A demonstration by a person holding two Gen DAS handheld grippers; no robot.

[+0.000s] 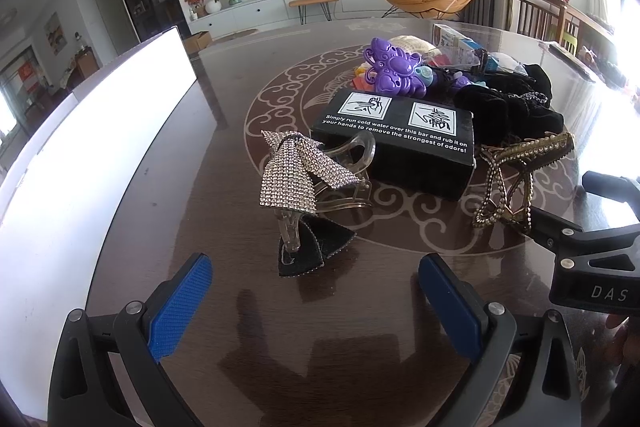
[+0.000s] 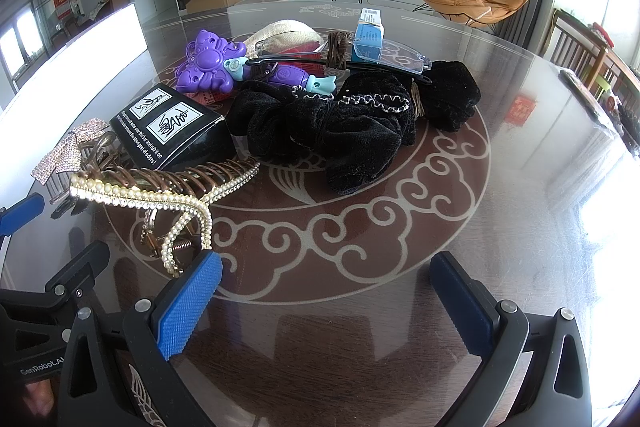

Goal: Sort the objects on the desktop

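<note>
While both grippers hang low over the dark table (image 2: 520,155), neither has hold of anything.

Left gripper (image 1: 316,301): jaws spread wide, blue pads (image 1: 180,307) facing each other, only bare tabletop between them.
Right gripper (image 2: 326,301): jaws equally wide apart and empty; its left pad (image 2: 188,307) sits just beside the lower end of the pearl clip, and I cannot tell whether they touch.
Rhinestone bow clip (image 1: 298,173): just ahead of the left gripper, a clear claw clip with a silver studded bow on top and black velvet tails (image 1: 312,247) lying on the table below it.
Pearl clip (image 2: 168,191): a bronze claw clip edged with pearls and stones, lying on the table in front of the black box, near the right gripper's left finger.
Black box (image 1: 400,143): behind both clips, white printed pictures and text on its top face, the clear claw leaning against its front.
Black velvet scrunchies (image 2: 344,131): bunched to the right of the box, trimmed with a silver chain.
Purple butterfly toy (image 2: 210,63): behind the box, at the back of the pile.
Clear glasses (image 2: 384,55): lying across the top of the pile, beside a blue-and-white carton (image 2: 370,27).
White panel (image 1: 92,131): a bright flat surface along the table's left edge.
</note>
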